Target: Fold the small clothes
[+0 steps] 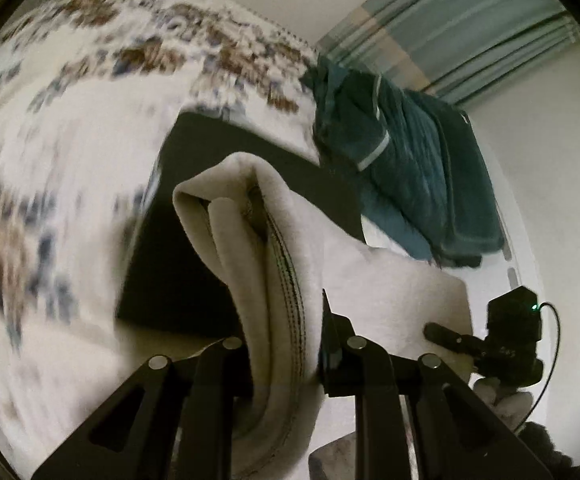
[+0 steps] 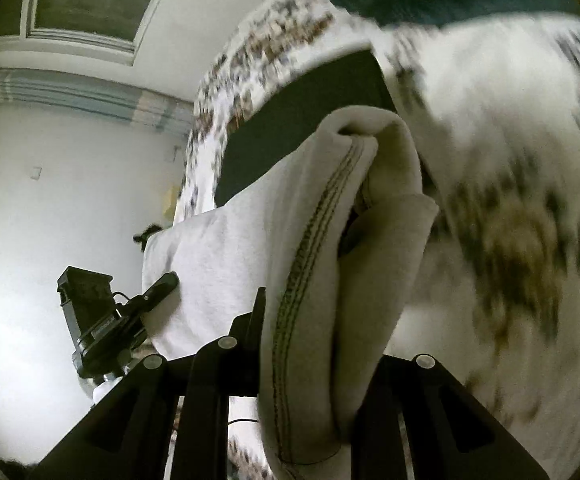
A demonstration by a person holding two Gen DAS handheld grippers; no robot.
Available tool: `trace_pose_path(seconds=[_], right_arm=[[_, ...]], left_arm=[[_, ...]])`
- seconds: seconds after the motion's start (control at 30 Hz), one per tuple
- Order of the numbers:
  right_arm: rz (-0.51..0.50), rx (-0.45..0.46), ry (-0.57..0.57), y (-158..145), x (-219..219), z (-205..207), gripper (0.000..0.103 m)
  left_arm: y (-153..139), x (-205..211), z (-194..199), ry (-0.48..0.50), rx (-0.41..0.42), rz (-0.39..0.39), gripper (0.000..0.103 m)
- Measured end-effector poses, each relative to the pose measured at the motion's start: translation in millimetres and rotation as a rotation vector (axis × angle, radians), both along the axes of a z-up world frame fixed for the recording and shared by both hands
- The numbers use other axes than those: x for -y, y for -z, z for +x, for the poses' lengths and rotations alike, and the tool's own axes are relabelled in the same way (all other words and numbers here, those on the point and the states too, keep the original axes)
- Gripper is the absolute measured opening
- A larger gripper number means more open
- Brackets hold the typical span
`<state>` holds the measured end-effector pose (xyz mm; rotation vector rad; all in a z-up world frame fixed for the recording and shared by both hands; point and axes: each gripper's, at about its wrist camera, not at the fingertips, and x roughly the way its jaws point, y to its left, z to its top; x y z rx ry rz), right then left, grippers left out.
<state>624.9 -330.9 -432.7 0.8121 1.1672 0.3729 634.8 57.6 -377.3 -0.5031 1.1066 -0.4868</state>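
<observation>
A small cream-white garment [image 1: 274, 248] with a dark-stitched hem hangs bunched between my two grippers, lifted above the bed. My left gripper [image 1: 286, 344] is shut on one end of it; the fabric fills the gap between the black fingers. My right gripper [image 2: 301, 340] is shut on the other end of the garment [image 2: 309, 240]. In the left wrist view the right gripper [image 1: 449, 338] shows at the garment's far edge. In the right wrist view the left gripper [image 2: 162, 284] shows likewise. A dark flat mat [image 1: 194, 216] lies under the garment.
A white bedspread [image 1: 50, 160] with brown and blue flecks covers the bed, blurred by motion. A teal garment [image 1: 409, 168] lies at the bed's far side. Striped curtains [image 1: 469, 28] and a white wall stand behind. A window [image 2: 86, 0] is in the right wrist view.
</observation>
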Motion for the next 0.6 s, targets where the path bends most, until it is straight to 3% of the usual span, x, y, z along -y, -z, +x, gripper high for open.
trace_pose_path(seconds=[0.17,0.3,0.4,0.47,0.53,0.6], right_arm=[[-0.050,-0.012,0.032,18,2,100,0.018],[-0.188,-0.095,0.013,38,1,131,0.021],[-0.377,-0.121,0.003,36,-3,127,0.060],[-0.522,-0.113,0.003,31,-6,115,0.070],[-0.692,-0.105,0.016,24,-12,98,0.078],[-0.773,-0.112,0.023,21,-17,81,0.089]], left_arm=[[36,3,82,-0.005,-0.035,0.081,0.019],[74,11,105,0.041,-0.136,0.232,0.028],[72,14,99,0.046,-0.117,0.311,0.040],[64,15,89,0.016,-0.101,0.348,0.045],[54,18,77,-0.022,-0.062,0.432,0.075],[47,25,63,-0.038,-0.021,0.510,0.090]])
